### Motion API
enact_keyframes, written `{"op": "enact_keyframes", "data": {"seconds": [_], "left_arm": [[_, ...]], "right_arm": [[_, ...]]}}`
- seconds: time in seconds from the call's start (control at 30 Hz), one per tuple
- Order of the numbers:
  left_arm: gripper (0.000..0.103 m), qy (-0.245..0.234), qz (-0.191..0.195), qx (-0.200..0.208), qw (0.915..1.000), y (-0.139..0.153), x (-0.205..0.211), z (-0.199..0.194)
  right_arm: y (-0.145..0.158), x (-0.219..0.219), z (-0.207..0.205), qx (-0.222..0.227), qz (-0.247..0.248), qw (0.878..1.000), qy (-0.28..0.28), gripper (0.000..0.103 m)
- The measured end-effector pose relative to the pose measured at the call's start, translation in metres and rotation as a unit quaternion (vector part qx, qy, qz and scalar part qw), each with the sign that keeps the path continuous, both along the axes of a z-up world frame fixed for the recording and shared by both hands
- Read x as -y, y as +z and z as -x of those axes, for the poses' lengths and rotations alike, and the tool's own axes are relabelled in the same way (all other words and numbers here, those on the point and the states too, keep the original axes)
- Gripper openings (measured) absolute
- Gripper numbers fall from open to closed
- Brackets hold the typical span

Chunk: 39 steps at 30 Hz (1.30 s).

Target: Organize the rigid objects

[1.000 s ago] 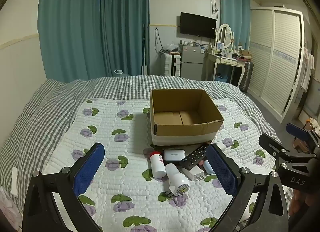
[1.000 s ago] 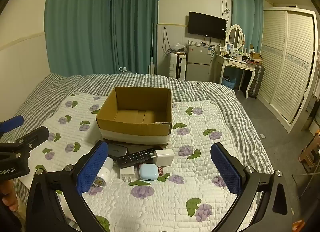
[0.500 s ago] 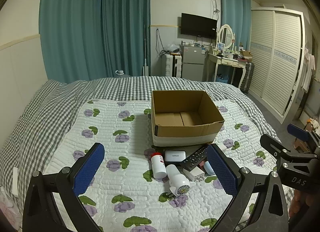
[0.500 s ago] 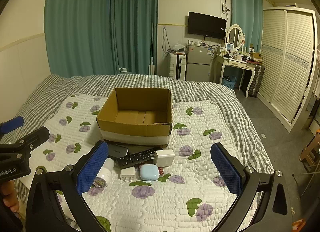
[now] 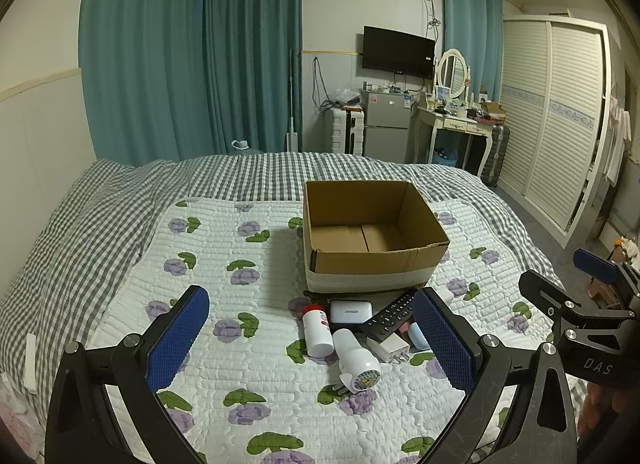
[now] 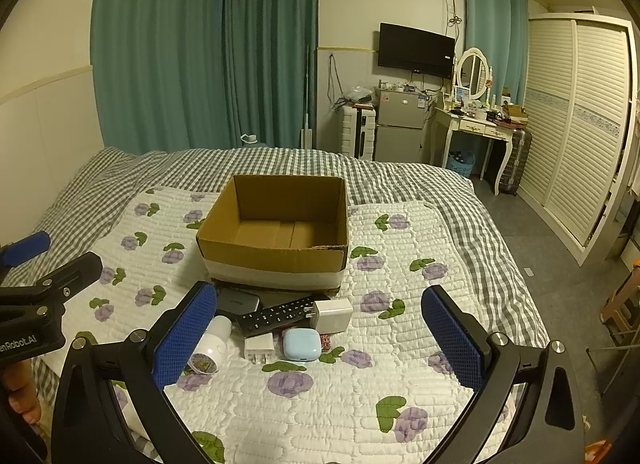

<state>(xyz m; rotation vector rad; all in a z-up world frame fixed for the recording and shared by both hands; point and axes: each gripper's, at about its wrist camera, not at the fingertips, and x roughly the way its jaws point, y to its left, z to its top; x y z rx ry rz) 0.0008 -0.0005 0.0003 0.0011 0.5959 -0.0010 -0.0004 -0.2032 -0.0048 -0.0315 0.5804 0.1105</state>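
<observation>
An open, empty cardboard box (image 5: pixel 372 236) (image 6: pixel 276 232) stands on the bed. In front of it lies a cluster: a white red-capped bottle (image 5: pixel 317 330), a white cylindrical plug adapter (image 5: pixel 356 360) (image 6: pixel 210 346), a dark UGREEN power bank (image 5: pixel 351 311) (image 6: pixel 237 300), a black remote (image 5: pixel 390 315) (image 6: pixel 276 314), a small white charger (image 5: pixel 390 348) (image 6: pixel 259 348), a larger white charger (image 6: pixel 333 315) and a light blue case (image 6: pixel 302 345). My left gripper (image 5: pixel 312 348) is open and empty, above the bed near the cluster. My right gripper (image 6: pixel 318 340) is open and empty, likewise.
The bed has a floral white quilt (image 5: pixel 240 324) over a grey checked cover (image 5: pixel 92 224). Teal curtains, a fridge (image 5: pixel 386 124), a dressing table (image 5: pixel 456 124) and a wardrobe (image 5: pixel 560 112) stand beyond. The floor (image 6: pixel 560 284) lies to the right.
Both views have drifted slightly; the box and objects sit a little higher in frame. Nothing on the bed has moved and both grippers stay open.
</observation>
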Motion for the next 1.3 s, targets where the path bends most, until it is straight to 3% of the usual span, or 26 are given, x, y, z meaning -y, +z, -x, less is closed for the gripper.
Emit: {"op": "enact_keyframes", "data": {"seconds": [1.3], "left_arm": [[0.103, 0.0, 0.002, 0.0, 1.0, 0.0011, -0.0077, 0.0012]], "right_arm": [[-0.0039, 0.0033, -0.0022, -0.003, -0.004, 1.0, 0.001, 0.103]]}}
